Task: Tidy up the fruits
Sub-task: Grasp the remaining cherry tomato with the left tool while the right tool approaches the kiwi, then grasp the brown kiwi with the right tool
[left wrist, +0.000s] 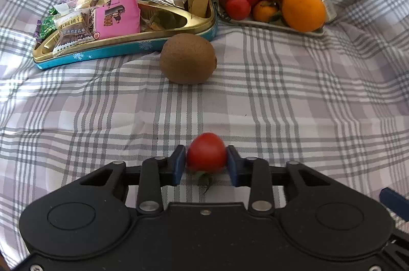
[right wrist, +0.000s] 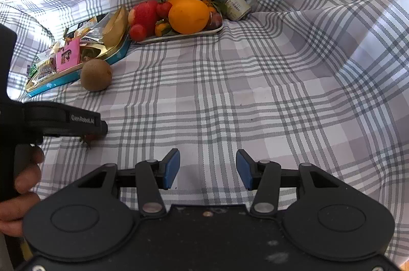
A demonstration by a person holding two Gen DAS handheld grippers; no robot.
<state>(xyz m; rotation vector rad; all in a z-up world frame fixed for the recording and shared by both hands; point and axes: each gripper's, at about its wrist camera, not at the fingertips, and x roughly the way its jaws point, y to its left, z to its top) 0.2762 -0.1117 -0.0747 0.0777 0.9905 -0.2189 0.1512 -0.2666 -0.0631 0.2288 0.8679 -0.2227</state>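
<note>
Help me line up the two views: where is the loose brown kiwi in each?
Left wrist view: the fuzzy brown kiwi lies upper centre, just in front of the blue-sided snack tin.
Right wrist view: kiwi at upper left.
Shared landmark: the same tin touches or nearly touches it.

**Colours on the bed**

I see a grey-and-white plaid sheet (left wrist: 281,97) under everything. My left gripper (left wrist: 206,163) is black with blue pads (left wrist: 179,163), and the tomato (left wrist: 206,152) between them is red. The kiwi (left wrist: 188,58) is brown. The tin (left wrist: 122,51) is gold inside, teal with white snowflakes outside. The big orange (left wrist: 303,9) glows bright orange.
</note>
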